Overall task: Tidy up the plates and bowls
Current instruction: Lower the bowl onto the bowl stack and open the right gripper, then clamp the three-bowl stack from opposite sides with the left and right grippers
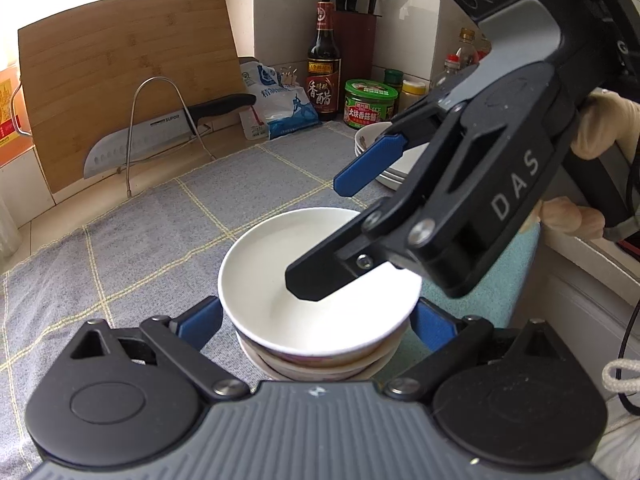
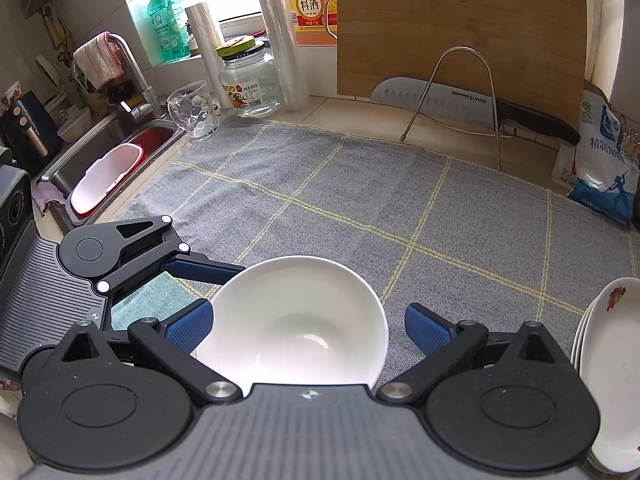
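**Left wrist view: bowls nested, plates stacked, both grippers let go**

Left wrist cam shows a plain white ceramic bowl [image 1: 316,280] sitting on top of a nested bowl stack [image 1: 320,364], w/ pinkish rims of lower bowls peeking out underneath. At least 3 bowls in that stack by visible rims; exact count hard to tell. Stack rests on the grey checked cloth w/ yellow lines [image 1: 160,240], near front edge of the counter.

Left gripper [image 1: 316,320] has fingers spread wide, one blue pad each side of the stack, not pressing on it. Right gripper [image 2: 308,328] is likewise wide apart: blue pads flank the top bowl's rim w/ clear gaps, nothing clamped. In the left cam, its black finger hangs over the bowl's inside; contact not clear.

Off to the right sits a stack of white plates w/ small red flower print [image 2: 608,360], well apart from the bowls. Approx 3 plates by rim edges.

Judgement: task looks near done. Bowls in 1 pile, plates in another, no loose plate or bowl on the cloth. A white-and-red basin [image 2: 108,180] lies in the sink; likely not part of the job. Left to do: prob. just pull both grippers clear.

Counts: 2 grippers, 1 bowl stack, 1 plate stack.
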{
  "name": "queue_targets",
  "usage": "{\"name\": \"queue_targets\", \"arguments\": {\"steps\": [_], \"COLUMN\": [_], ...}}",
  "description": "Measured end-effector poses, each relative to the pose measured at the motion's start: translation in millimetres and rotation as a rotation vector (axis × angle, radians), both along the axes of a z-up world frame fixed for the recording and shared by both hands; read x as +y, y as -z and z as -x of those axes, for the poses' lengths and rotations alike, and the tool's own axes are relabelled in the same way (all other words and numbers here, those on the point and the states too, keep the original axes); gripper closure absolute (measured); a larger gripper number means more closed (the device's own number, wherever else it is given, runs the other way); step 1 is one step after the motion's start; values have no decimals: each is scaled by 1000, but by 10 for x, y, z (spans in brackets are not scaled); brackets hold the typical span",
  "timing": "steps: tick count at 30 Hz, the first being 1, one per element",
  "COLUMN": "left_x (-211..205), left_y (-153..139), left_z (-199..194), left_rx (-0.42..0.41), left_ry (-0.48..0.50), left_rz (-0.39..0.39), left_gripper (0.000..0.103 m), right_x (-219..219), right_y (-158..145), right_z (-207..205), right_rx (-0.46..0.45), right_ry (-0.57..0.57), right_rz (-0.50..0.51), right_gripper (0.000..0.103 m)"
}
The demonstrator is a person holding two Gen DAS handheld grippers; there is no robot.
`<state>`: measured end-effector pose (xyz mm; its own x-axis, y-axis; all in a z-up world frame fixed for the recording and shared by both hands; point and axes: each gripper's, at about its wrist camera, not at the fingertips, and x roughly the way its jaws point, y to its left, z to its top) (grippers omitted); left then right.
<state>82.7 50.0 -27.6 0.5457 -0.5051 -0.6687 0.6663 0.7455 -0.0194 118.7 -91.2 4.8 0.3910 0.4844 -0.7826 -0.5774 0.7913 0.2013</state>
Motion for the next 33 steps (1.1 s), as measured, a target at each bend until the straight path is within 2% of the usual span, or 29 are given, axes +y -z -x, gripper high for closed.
{"name": "queue_targets", "arguments": {"steps": [8,16,25,33], "left_x": [251,393,363,343], "left_y": [-110,27,324,461], "left_z": [49,36,-74,-289], "left_rx": [-3,54,112,135], "left_ry": [53,111,129,168], "left_rz": [28,-28,-75,-88], "left_gripper": [3,3,3,3], "right_x": [-135,-238,-202,-84], "right_y": [-93,-82,210,637], "right_z": [196,468,630,602], "right_rx": [-131,-189,-150,-95], "right_ry": [4,-37,-80,-136], "right_rz": [67,122,201,255], "right_gripper": [0,0,0,0]}}
